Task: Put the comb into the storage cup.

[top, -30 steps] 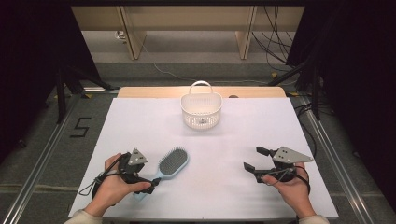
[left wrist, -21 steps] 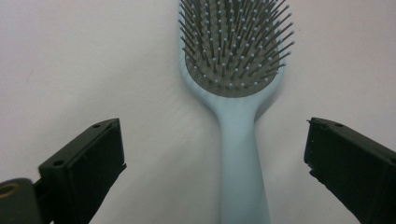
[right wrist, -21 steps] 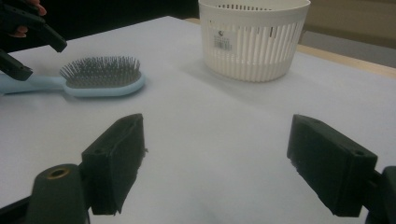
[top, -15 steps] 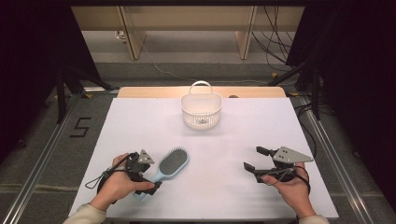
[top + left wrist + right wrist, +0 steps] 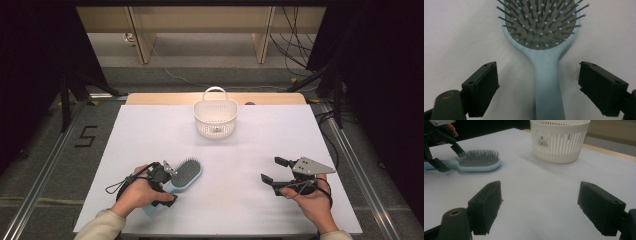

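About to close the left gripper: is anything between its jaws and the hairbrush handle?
Nothing visible. The left gripper straddles the hairbrush handle with bare gaps on both sides; its jaws have just been closing and do not yet touch it.

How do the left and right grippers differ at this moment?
The left gripper straddles the pale blue hairbrush handle, pads not touching it, jaws just closing in; the right gripper has nothing between its jaws. The left sits beside the brush, the right apart on bare table. Both are open.
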Motion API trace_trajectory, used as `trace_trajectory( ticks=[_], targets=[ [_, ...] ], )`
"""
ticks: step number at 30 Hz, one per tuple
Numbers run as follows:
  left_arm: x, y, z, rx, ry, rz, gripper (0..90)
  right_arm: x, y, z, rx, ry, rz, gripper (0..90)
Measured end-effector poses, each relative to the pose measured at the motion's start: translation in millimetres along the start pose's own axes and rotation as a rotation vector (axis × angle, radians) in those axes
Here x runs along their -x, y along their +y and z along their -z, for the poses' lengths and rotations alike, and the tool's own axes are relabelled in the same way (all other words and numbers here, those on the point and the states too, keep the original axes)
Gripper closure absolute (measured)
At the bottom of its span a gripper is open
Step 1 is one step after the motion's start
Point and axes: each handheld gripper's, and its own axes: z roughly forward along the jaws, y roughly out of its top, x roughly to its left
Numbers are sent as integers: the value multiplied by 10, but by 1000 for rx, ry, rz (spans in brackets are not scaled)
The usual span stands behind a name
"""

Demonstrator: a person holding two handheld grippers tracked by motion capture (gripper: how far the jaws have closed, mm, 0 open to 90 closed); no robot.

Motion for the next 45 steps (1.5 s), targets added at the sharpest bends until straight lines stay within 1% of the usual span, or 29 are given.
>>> trace_trajectory(
  ticks=[1, 2, 3, 5, 9, 10, 12, 13, 15, 19, 23, 26, 30, 35, 39, 43, 45],
  targets=[
    [-5, 8, -8, -16, 1, -2, 168, 1, -2, -4, 4, 4, -1, 204],
    [-3, 15, -22, -20, 2, 6, 176, 1, -1, -1, 2, 3, -1, 203],
    [-9, 23, -28, -34, -3, -2, 184, 2, 0, 0, 3, 3, 0, 203],
    [-12, 39, -31, -47, -17, 6, 211, 1, 2, 3, 1, 2, -3, 203],
    [-3, 84, -30, -82, -29, 0, 256, -1, 3, 2, -1, 1, -1, 204],
    [-1, 96, -29, -88, -31, 5, 276, -2, 3, 2, -2, 2, 1, 203],
    [-10, 116, -31, -108, -40, -3, 285, -1, 2, 0, -1, 2, 1, 204],
    [-11, 125, -32, -114, -45, 2, 298, 1, 0, -1, 0, 4, 1, 203],
    [-16, 144, -34, -128, -55, -4, 318, -1, -1, -2, -2, 3, 0, 204],
    [0, 189, -35, -158, -59, -13, 358, -1, -1, -5, -3, 6, 0, 204],
    [18, 225, -34, -179, -64, -24, 408, -3, -1, -2, -4, 6, -1, 203],
    [34, 237, -26, -184, -67, -30, 465, -2, 0, -3, -4, 5, 1, 203],
    [39, 247, -21, -185, -62, -17, 524, -2, -2, -7, -4, 9, 1, 203],
    [45, 251, -15, -184, -55, -12, 634, -5, -3, -8, -8, 8, 4, 203],
    [56, 255, -13, -187, -49, -11, 648, -4, -1, -6, -11, 5, 5, 203],
    [67, 250, -9, -181, -49, 11, 682, -3, -2, -6, -10, 7, 5, 203],
    [76, 240, -9, -171, -44, 13, 696, -4, -2, -5, -9, 8, 6, 203]
  ],
)
